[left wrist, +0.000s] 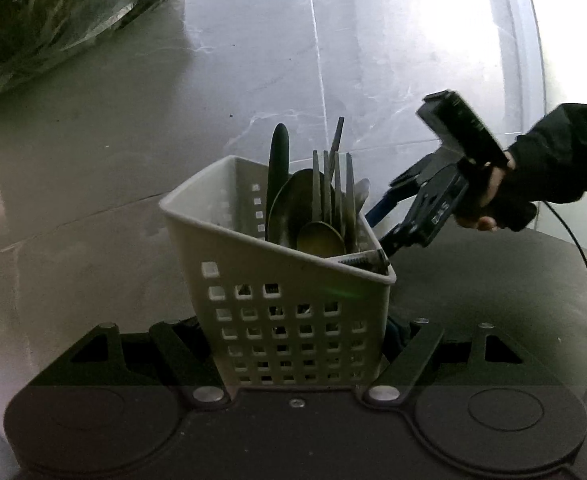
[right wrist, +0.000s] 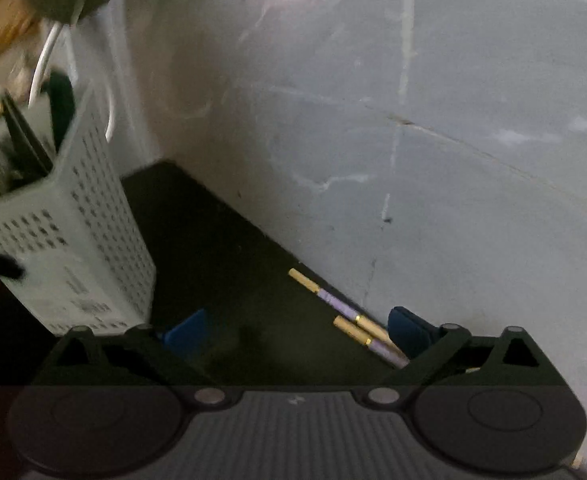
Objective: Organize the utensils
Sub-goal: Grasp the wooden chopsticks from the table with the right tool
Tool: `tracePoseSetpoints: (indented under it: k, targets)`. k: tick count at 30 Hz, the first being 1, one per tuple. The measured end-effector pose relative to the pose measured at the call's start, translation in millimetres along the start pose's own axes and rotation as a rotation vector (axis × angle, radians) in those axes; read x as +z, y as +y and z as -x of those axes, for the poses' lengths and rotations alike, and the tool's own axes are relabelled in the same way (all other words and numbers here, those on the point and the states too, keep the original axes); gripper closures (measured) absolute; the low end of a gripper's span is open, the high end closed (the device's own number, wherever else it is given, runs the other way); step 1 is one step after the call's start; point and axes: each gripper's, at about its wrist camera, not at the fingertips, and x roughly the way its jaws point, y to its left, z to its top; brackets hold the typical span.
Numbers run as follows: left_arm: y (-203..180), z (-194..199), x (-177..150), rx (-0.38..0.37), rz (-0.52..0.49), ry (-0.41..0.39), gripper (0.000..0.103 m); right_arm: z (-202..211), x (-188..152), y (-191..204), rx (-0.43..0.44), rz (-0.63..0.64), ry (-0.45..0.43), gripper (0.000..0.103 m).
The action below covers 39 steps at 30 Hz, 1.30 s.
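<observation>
Utensils stand packed in the white basket (left wrist: 293, 280) seen from my left wrist: forks (left wrist: 331, 188), a big spoon (left wrist: 293, 204) and a smaller one (left wrist: 320, 238), a dark handle (left wrist: 278, 156). My left gripper (left wrist: 297, 344) clamps the basket's lower walls. My right gripper (left wrist: 389, 216), in a dark-sleeved hand (left wrist: 489, 200), points at the basket's far rim.

From my right wrist, the picture is blurred. My right gripper (right wrist: 297, 332) hangs wide, blue pads (right wrist: 187, 332) apart, nothing between them. Two gold-and-purple chopsticks (right wrist: 349, 312) lie on the dark table (right wrist: 213, 248) beside my right-hand pad. The basket (right wrist: 73, 240) stands to the left.
</observation>
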Motion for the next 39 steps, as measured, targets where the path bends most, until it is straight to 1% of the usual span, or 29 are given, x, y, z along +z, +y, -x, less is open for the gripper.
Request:
tracePoseSetpoints:
  k: [3,6,9,11,14,16,17,18,20,22,24,26,27,28,30,31,34,35,36,37,39]
  targets:
    - [-5.3,0.8,1.1,0.027,0.009,0.005,0.024,-11.9,1.9,-2.6,0.054,0.022,-0.007,0.002]
    - [-11.3,0.4,2.9,0.049,0.016,0.009,0.024,-23.9,1.6,-4.6,0.080,0.017,-0.031,0.001]
    - [-17.1,1.8,4.7,0.065,0.018,0.008,0.024,-33.7,-6.2,-2.4,0.065,0.006,-0.026,0.001]
    - [-20.7,2.7,5.8,0.075,0.019,0.008,0.024,-39.2,-12.4,-4.1,0.034,-0.037,-0.031,0.001]
    - [-23.7,-0.2,5.4,0.085,0.022,0.011,0.024,-34.9,-19.5,-9.4,0.036,-0.107,-0.069,0.001]
    - [-24.8,0.2,5.6,0.090,0.022,0.012,0.023,-34.5,-25.3,-18.6,0.040,-0.196,-0.048,0.000]
    - [-25.0,0.4,5.5,0.090,0.023,0.012,0.023,-29.3,-30.5,-19.8,0.041,-0.216,-0.049,0.000]
    - [-24.6,0.0,4.6,0.091,0.023,0.012,0.023,-23.7,-34.1,-18.1,0.047,-0.222,-0.035,0.000]
    - [-25.2,-0.6,4.0,0.092,0.022,0.011,0.023,-13.5,-39.1,-11.5,0.088,-0.221,-0.002,0.000]
    - [-24.3,-1.2,3.2,0.091,0.018,0.009,0.023,-0.8,-40.9,-4.5,0.065,-0.145,0.011,0.000]
    - [-24.3,-1.3,3.2,0.091,0.015,0.010,0.023,9.1,-40.5,-12.5,0.081,-0.093,0.047,0.000]
    - [-24.2,-1.0,2.8,0.091,0.014,0.009,0.023,10.0,-41.8,-30.0,0.106,-0.079,0.128,0.000]
    - [-24.0,-1.0,2.6,0.091,0.014,0.008,0.023,8.8,-44.5,-39.1,0.115,-0.079,0.175,0.000]
    - [-24.3,-1.2,2.6,0.092,0.014,0.009,0.023,10.1,-47.8,-45.9,0.132,-0.079,0.199,0.001]
    - [-24.3,-1.2,2.7,0.092,0.015,0.010,0.023,15.6,-50.3,-56.6,0.130,-0.120,0.222,0.000]
    - [-24.0,-1.2,2.6,0.091,0.014,0.010,0.023,20.8,-53.7,-59.9,0.154,-0.151,0.230,0.000]
    - [-22.8,-1.3,2.5,0.084,0.012,0.005,0.023,33.6,-63.5,-54.2,0.217,-0.171,0.270,0.000]
    - [-22.2,-1.5,2.4,0.081,0.012,0.004,0.023,37.2,-66.5,-48.3,0.225,-0.141,0.293,0.000]
    - [-21.6,-1.8,2.3,0.077,0.010,0.003,0.023,38.0,-67.0,-40.7,0.216,-0.082,0.318,0.000]
    - [-21.1,-2.3,2.1,0.075,0.004,0.003,0.023,37.5,-67.0,-30.9,0.191,0.012,0.350,0.000]
    - [-21.1,-3.2,2.4,0.073,-0.003,0.005,0.023,30.8,-70.7,-4.0,0.132,0.253,0.423,0.000]
